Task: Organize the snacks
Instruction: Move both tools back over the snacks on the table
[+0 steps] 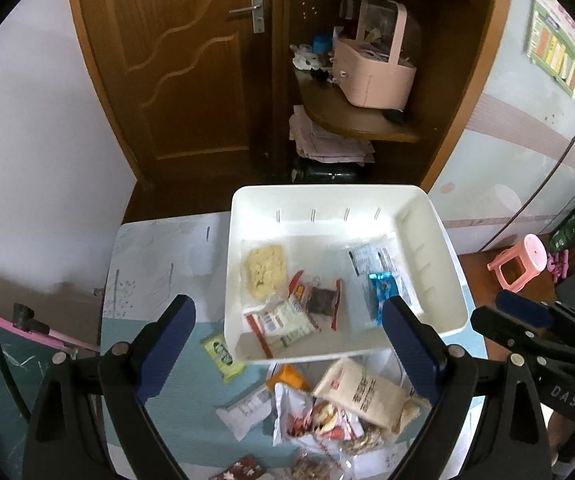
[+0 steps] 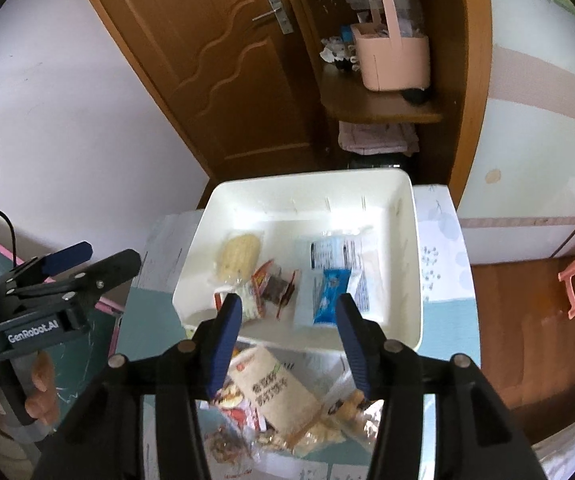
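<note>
A white plastic tray point(image 1: 443, 280) sits on the table with a few snack packs inside, like a small blue pack point(image 2: 329, 294) and a yellow noodle block point(image 1: 267, 268). More snacks lie in a pile just in front, with a big tan bag point(image 1: 363, 390) on top. The left gripper point(image 1: 287, 344) and the right gripper point(image 2: 289, 334) both hang over the pile with jaws apart, holding nothing.

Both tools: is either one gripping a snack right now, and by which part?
Nothing is held. The left tool and the right tool both stand open above the snack pile, with no packet between the fingers.
</note>
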Motion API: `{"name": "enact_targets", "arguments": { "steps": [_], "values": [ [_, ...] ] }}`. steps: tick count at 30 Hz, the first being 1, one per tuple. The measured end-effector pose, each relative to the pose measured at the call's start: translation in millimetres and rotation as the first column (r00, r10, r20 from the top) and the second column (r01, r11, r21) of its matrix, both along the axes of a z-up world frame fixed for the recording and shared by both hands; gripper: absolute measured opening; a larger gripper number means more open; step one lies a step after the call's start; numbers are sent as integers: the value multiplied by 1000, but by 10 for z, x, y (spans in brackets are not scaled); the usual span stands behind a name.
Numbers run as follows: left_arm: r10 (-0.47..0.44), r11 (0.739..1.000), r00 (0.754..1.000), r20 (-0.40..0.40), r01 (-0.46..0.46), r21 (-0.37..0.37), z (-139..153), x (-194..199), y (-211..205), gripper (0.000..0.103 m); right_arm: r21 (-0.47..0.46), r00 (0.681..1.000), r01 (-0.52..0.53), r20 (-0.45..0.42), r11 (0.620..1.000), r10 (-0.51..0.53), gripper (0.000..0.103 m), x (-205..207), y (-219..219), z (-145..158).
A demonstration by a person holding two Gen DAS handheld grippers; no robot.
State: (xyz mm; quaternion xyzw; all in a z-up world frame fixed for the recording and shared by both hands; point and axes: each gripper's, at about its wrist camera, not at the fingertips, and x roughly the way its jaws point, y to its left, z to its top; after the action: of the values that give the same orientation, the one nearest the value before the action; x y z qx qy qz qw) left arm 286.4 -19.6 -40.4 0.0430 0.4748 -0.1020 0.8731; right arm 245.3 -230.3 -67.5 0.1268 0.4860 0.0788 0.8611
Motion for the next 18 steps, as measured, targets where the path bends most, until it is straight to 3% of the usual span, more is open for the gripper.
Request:
{"name": "enact_targets", "arguments": {
  "steps": [8,18],
  "values": [
    [8,999,999,40,-11,51,-45,-661,173,94,34,999,5,-33,999,-4,49,-489,-10,-160],
    [58,997,995,-76,-54,48,-381,-1263,492,94,63,997,15,-76,998,-11,61,-1068,-61,-340]
  ]
}}
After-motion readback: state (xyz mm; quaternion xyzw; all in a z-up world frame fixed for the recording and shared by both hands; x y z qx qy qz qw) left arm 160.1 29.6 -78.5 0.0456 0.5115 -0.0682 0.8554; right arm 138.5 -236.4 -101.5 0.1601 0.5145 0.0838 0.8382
